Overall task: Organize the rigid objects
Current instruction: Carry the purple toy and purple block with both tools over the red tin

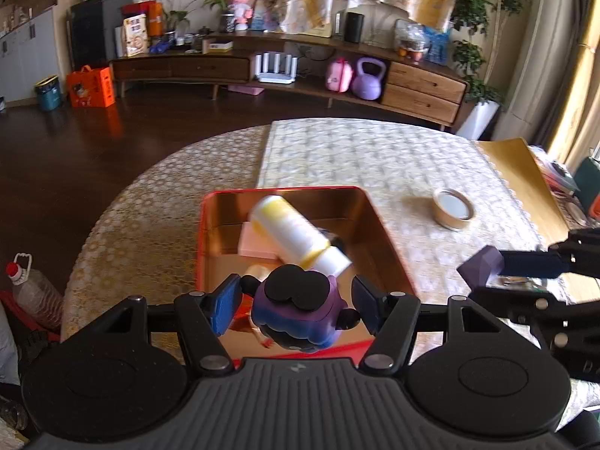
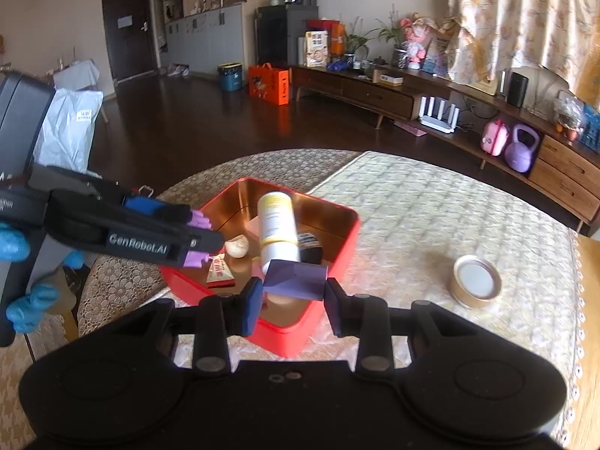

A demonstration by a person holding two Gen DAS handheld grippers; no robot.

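A red tin (image 1: 277, 190) with a gold inside stands on the round table. In it lie a white and yellow bottle (image 1: 296, 234), a pink box (image 1: 255, 243) and smaller items. My left gripper (image 1: 296, 292) hovers over the tin's near part, shut on a purple toy figure (image 1: 296, 311) with black ears. From the right wrist view the same gripper (image 2: 195, 236) reaches in from the left over the tin (image 2: 348, 240). My right gripper (image 2: 294, 288) is shut on a dark violet faceted block (image 2: 294, 279), just above the tin's near corner.
A round gold-rimmed lid (image 2: 477, 281) lies on the pale tablecloth (image 2: 431, 206) to the right of the tin. A hand in a blue glove (image 2: 15, 243) holds the left gripper. A plastic bottle (image 1: 33, 292) stands on the floor to the left of the table.
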